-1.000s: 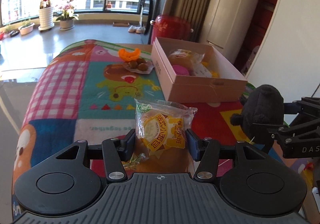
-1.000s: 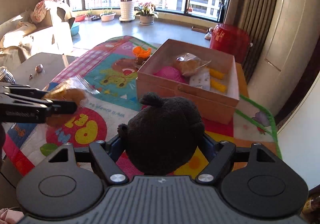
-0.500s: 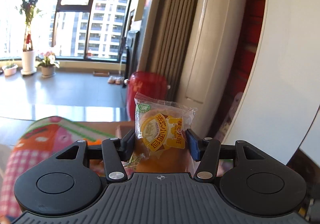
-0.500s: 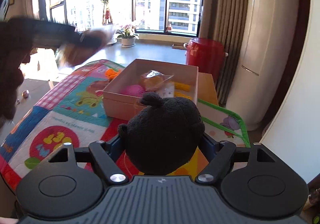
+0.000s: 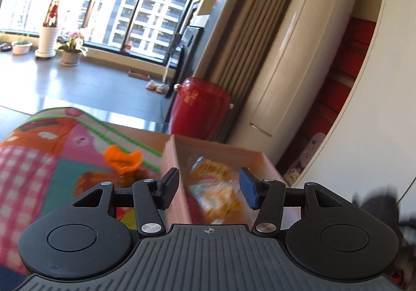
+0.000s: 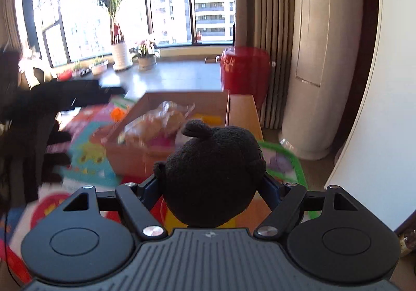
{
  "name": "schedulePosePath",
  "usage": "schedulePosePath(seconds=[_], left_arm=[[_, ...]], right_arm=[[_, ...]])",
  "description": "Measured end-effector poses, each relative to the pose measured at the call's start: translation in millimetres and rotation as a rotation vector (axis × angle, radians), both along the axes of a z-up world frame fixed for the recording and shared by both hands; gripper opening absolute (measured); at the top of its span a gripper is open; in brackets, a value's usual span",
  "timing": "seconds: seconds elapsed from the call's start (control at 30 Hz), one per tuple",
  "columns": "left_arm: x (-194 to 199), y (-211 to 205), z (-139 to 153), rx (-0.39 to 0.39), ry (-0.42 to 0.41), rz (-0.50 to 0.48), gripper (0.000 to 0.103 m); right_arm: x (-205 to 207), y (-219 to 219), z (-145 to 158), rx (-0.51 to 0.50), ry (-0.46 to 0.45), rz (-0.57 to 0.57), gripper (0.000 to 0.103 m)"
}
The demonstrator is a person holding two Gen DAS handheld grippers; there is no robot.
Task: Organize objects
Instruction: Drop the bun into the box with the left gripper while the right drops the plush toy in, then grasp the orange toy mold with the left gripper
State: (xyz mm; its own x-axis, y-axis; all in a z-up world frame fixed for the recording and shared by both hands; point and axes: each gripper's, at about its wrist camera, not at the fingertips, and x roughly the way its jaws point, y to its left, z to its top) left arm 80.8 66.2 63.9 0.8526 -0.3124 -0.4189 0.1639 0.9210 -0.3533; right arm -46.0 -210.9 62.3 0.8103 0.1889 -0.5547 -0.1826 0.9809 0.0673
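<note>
The left gripper (image 5: 208,187), jaws spread and just narrowed slightly, hangs above the cardboard box (image 5: 223,146) with the blurred bread packet (image 5: 213,194) loose between them, seemingly dropping in, while the right gripper (image 6: 212,187) pinches the black plush toy (image 6: 215,168) at the box's six o'clock, probably next.

Play mat (image 5: 39,160) w/ cardboard box (image 5: 176,181) & orange toy (image 5: 122,159).

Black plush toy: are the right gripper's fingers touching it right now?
Touching. The right wrist view shows the black plush toy wedged between the right gripper, its fingers pressed into the toy's sides with no gap.
</note>
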Motion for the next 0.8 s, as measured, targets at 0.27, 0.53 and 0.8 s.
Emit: schedulePosePath(seconds=[0.27,0.53,0.8], left_arm=[[-47.8,28.5,-18.0,0.051,0.083,0.019,0.056],[-67.9,61.9,-48.4,0.079,0.177,0.081,0.056],[-51.9,75.5,-63.4,0.053,0.197,0.100,0.056]], right_arm=[[74.0,31.1,77.8,-0.030,-0.169,-0.033,0.082],[99.3,49.8,8.6,-0.007,0.025,-0.012,0.103],[42.1,50.2,-55.1,-0.090,-0.010,-0.031,0.103]])
